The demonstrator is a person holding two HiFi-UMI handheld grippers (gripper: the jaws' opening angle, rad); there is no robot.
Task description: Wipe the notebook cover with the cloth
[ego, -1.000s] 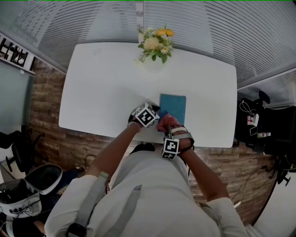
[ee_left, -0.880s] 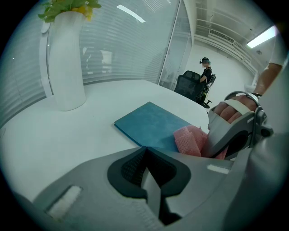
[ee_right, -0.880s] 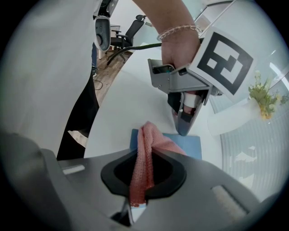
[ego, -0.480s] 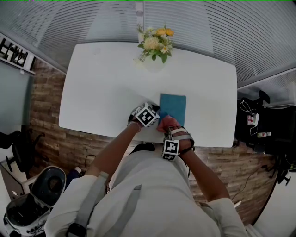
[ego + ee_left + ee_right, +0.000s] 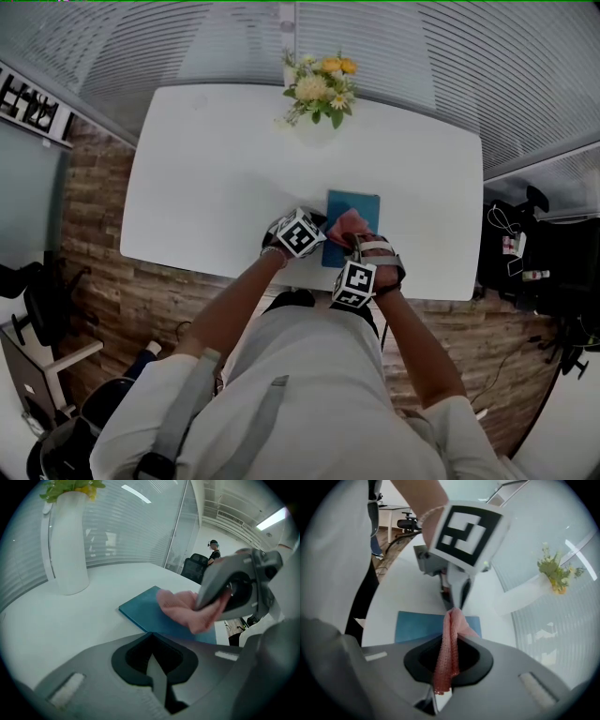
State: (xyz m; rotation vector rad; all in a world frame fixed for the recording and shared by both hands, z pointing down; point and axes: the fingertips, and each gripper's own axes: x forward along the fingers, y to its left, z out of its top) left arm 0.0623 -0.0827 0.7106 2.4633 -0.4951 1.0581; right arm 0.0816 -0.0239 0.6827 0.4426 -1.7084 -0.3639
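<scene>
Pink knit cloth [image 5: 446, 658] is pinched in the right tongs [image 5: 443, 681]. Their jaws are closed tight on it, and a tail of it hangs back through them. In the head view the cloth sits bunched on the lower left part of the teal notebook [image 5: 362, 211]. The notebook lies flat on the white surface [image 5: 216, 178], right of centre and close to that surface's lower edge. Its long axis runs up the frame, toward the vase [image 5: 314, 129].

The bare cover stretches up and to the right from the cloth. The wiping stroke therefore probably has to travel up the frame along that axis, away from the person. The right tongs are the ones over the notebook. The left tongs [image 5: 155, 667] sit just left of it, by its lower left corner, jaws pressed together with nothing between them. No view shows whether their tips touch the notebook; they may be there to steady it.

The white vase stands at the upper centre of the surface, well apart from the notebook, and holds yellow and white flowers [image 5: 321, 86].
</scene>
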